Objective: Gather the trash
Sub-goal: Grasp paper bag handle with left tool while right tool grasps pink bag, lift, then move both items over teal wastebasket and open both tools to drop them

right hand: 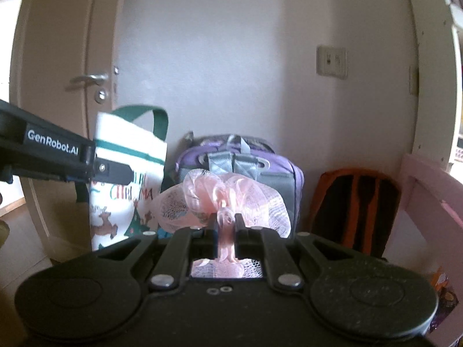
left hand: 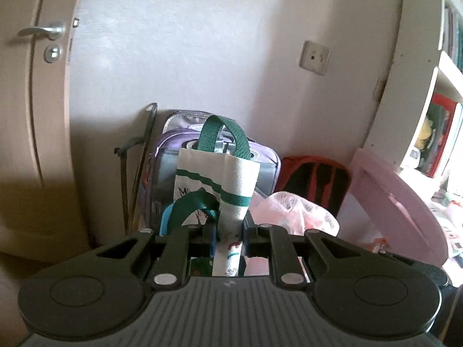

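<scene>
Your left gripper point(left hand: 228, 231) is clamped on the folded edge of a white tote point(left hand: 214, 179) with green stripes and green straps point(left hand: 224, 136); from the right wrist view you see the same tote point(right hand: 127, 179) hanging off that gripper point(right hand: 115, 170), printed with reindeer and Christmas lettering. Your right gripper point(right hand: 227, 228) is pinched tight on the gathered neck of a pink plastic bag point(right hand: 222, 199), and the bag's crumpled top puffs out just past the fingertips. In the left wrist view that pink bag point(left hand: 295, 211) sits just to the right of the tote, so the two held things are close side by side. Behind them a purple and grey backpack point(right hand: 246, 162) stands against the wall point(right hand: 231, 57), with an orange and black bag point(right hand: 356, 202) beside it on the right. A door point(left hand: 34, 101) with a metal handle point(left hand: 43, 30) is at the left, a wall socket point(left hand: 314, 57) is above the bags, and a pink frame point(left hand: 399, 196) leans by a white shelf point(left hand: 405, 72) at the right.
</scene>
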The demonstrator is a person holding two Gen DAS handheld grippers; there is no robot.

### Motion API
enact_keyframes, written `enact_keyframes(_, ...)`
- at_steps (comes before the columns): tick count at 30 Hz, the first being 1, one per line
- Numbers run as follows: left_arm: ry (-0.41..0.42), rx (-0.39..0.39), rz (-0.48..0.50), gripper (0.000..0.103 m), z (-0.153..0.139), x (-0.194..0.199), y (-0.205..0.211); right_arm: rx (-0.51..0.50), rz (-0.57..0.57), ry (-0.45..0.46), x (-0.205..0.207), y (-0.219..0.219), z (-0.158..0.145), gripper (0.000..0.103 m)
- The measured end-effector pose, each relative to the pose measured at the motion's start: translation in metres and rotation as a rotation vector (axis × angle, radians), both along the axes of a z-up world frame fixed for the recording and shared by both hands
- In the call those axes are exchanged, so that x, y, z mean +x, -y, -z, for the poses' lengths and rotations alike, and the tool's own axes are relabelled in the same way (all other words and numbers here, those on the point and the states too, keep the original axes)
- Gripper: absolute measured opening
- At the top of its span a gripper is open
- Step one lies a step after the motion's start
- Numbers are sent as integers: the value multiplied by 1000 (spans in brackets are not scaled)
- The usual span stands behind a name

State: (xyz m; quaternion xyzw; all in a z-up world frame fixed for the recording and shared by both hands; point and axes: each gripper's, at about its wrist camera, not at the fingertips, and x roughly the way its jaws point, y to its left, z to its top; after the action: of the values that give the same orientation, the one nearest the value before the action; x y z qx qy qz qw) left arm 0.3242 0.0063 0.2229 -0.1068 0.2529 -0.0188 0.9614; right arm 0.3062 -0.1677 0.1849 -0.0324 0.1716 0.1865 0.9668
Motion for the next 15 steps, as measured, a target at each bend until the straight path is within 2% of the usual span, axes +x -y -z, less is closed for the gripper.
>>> enact_keyframes(6,-54,16,5,16,33,51,2,-11,-9,-112,51,-6,24,9)
enact_keyframes(15,-133,31,-8,16,83,105,-2,-26,-20,-222,96,-23,74,10)
